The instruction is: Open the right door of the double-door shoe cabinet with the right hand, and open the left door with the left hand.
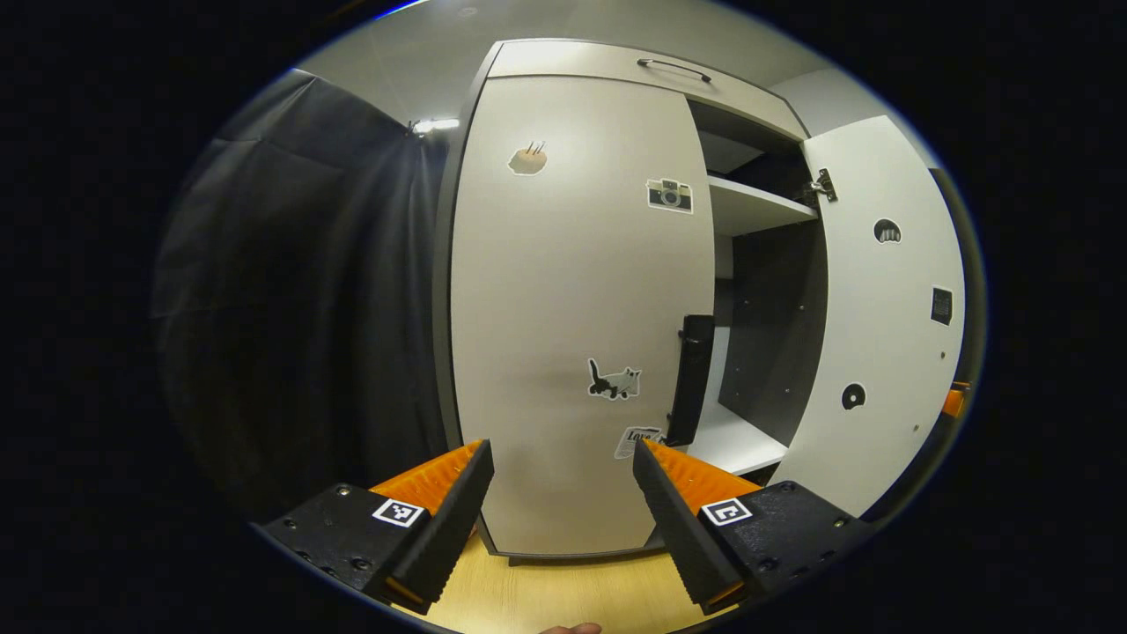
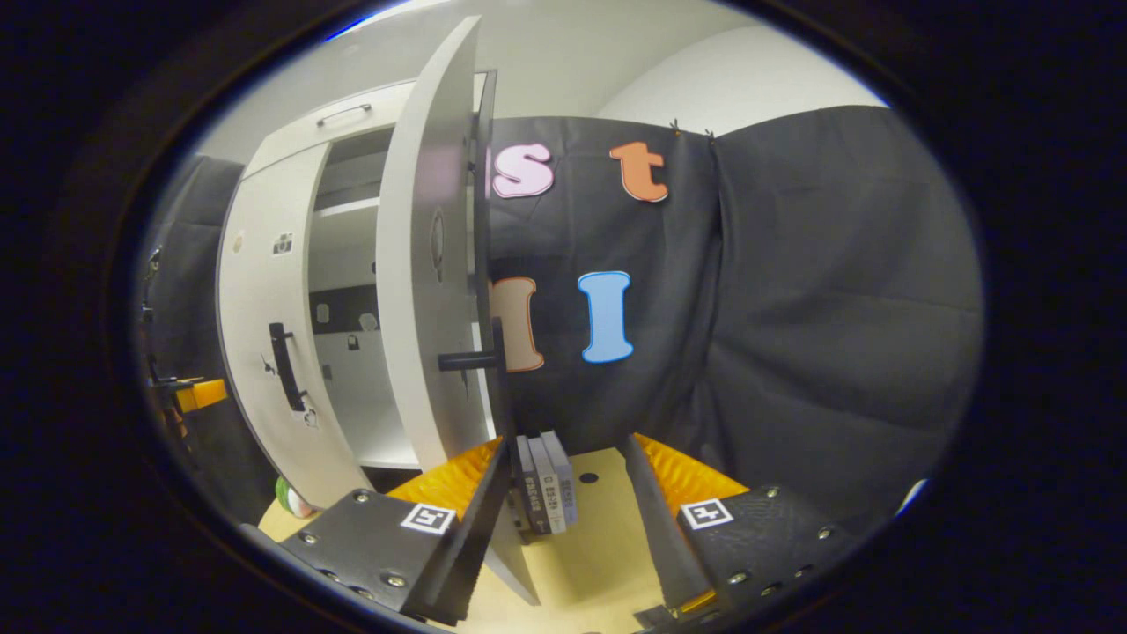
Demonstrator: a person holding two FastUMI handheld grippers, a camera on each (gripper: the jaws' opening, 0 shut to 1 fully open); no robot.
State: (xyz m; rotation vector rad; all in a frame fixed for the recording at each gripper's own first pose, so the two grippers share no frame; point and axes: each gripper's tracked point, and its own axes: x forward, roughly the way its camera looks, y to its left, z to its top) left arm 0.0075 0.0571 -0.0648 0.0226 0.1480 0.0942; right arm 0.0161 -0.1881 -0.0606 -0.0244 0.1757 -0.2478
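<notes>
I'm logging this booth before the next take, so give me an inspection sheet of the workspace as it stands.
Surface: light wood floor, bare by the cabinet foot.
Job's things: right door swung wide open; left door closed, its black handle untouched.
Clutter: small books standing by the open door; stickers on both doors.
Grippers: left gripper open, facing the left door; right gripper open, holding nothing.
Cables: nothing seen.
Surroundings: black cloth wall; white shelves inside.
</notes>
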